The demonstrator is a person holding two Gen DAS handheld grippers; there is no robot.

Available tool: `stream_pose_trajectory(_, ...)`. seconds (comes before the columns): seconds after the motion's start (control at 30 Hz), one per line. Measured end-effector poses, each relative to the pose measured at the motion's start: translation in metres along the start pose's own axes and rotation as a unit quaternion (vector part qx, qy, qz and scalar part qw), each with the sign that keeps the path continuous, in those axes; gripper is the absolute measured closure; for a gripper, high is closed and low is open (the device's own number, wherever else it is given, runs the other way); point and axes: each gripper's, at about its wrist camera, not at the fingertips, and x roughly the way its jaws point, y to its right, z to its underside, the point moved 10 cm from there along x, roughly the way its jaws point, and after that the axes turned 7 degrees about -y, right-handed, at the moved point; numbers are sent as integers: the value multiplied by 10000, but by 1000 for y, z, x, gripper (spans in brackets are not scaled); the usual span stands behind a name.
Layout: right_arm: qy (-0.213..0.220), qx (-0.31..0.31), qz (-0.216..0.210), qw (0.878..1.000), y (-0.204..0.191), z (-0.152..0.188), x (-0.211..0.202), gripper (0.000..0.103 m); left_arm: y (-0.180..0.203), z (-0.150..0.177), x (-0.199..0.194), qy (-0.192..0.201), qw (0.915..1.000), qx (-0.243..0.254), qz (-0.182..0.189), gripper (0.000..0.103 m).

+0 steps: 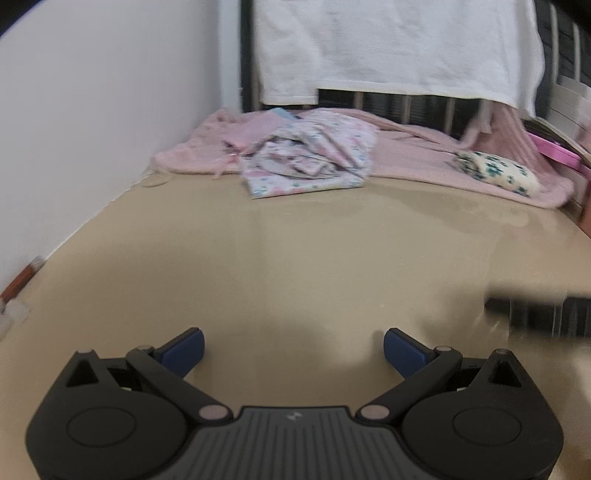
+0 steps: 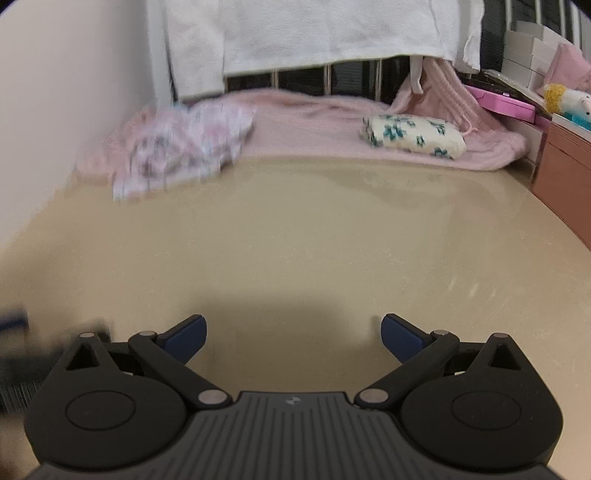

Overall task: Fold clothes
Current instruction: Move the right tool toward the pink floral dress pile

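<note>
Plainly, in the left wrist view the left gripper (image 1: 293, 345) is hanging over bare beige table (image 1: 295, 258) with its blue pads (image 1: 184, 349) spread wide and gripping nothing. Beyond it, at the far side of the table, a rumpled pile of floral clothes (image 1: 308, 158) is lying half on the table and half on a pink blanket (image 1: 413, 155). Right of the clothes, a folded cream piece with green flowers (image 1: 496, 173) is resting on the blanket. Behind the clothes a white towel (image 1: 388, 48) is hanging over a dark railing. Right of the gripper, a blurred dark shape (image 1: 539, 314) is showing at the edge; it looks like the other gripper, though the blur leaves that unsure.

Next, in the right wrist view the right gripper (image 2: 293, 334) is likewise hovering over the table (image 2: 314, 240), its jaws standing wide apart and empty. Far ahead and left, the floral clothes (image 2: 184, 147) are appearing smeared by motion, well apart from the gripper. Right of the clothes, the cream piece (image 2: 413, 136) is sitting on the blanket (image 2: 314, 125), and the towel (image 2: 314, 29) is hanging behind them. Further right of the clothes, a pink box (image 2: 506, 101) is lying by a brown cabinet (image 2: 565, 166).
</note>
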Motion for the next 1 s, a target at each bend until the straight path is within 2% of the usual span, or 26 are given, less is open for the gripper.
stream_pose_trajectory(0.07, 119, 14, -306, 9995, -12, -30, 4, 0, 3, -8, 8, -110, 9999, 4, -31, 0)
stream_pose_trajectory(0.13, 130, -25, -520, 9986, -23, -59, 14, 1, 7, -15, 12, -317, 9989, 243, 251, 0)
stream_pose_trajectory(0.2, 34, -95, -798, 9968, -34, -82, 29, 1, 3, -24, 16, -591, 9967, 254, 490, 0)
stream_pose_trajectory(0.27, -35, -151, -976, 9951, -41, -102, 46, 1, -7, -39, 24, -695, 9936, -121, 880, 0)
stream_pose_trajectory(0.37, -138, -116, -1099, 9938, -45, -123, 74, 1, -29, -68, 42, -772, 9886, -659, 1114, 0)
stream_pose_trajectory(0.43, -213, -101, -1153, 9930, -47, -135, 92, 1, -42, -94, 56, -615, 9906, -676, 1016, 0)
stream_pose_trajectory(0.57, -252, -165, -1122, 9932, -54, -158, 124, 1, -64, -156, 82, 264, 9961, -427, 720, 0)
stream_pose_trajectory(0.7, -187, -139, -1327, 9909, -62, -178, 142, 1, -79, -208, 123, 447, 9980, -282, 354, 0)
stream_pose_trajectory(0.8, -281, -143, -1582, 9869, -71, -182, 152, 2, -76, -225, 151, 339, 9979, 51, 550, 0)
stream_pose_trajectory(0.9, -479, -261, -1912, 9800, -86, -178, 164, 15, -70, -234, 172, 245, 9965, 349, 725, 0)
stream_pose_trajectory(0.93, -588, -236, -1982, 9781, -90, -177, 170, 36, -68, -236, 179, 234, 9962, 435, 717, 0)
stream_pose_trajectory(0.97, -696, -212, -2052, 9760, -94, -176, 176, 62, -66, -238, 186, 189, 9966, 489, 640, 0)
stream_pose_trajectory(1.0, -765, -194, -2100, 9745, -98, -177, 181, 73, -65, -241, 190, 182, 9968, 523, 582, 0)
